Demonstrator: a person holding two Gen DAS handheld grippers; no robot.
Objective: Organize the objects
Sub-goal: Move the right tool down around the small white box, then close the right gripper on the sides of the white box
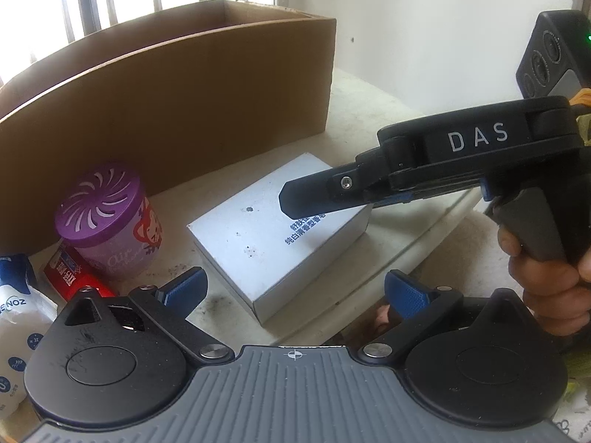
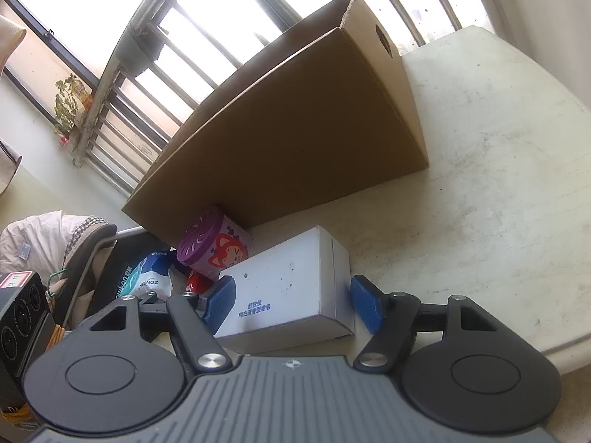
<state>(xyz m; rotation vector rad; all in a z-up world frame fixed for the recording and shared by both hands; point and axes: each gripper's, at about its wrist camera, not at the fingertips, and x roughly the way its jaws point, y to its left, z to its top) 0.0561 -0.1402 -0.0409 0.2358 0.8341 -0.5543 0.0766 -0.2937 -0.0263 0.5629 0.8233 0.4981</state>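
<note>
Scuffed white table (image 2: 498, 184), barred window (image 2: 177, 37)

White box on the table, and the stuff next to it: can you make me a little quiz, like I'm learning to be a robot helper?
1. True or false: the air-freshener can stands inside the cardboard box.
2. What lies between the blue pads of the right tongs? A) the white box B) a spoon C) a ball
3. Fill in the gap: the air-freshener can's lid is ____.

Key: 1 false, it stands on the table in front of the cardboard box; 2 A; 3 purple.
</note>
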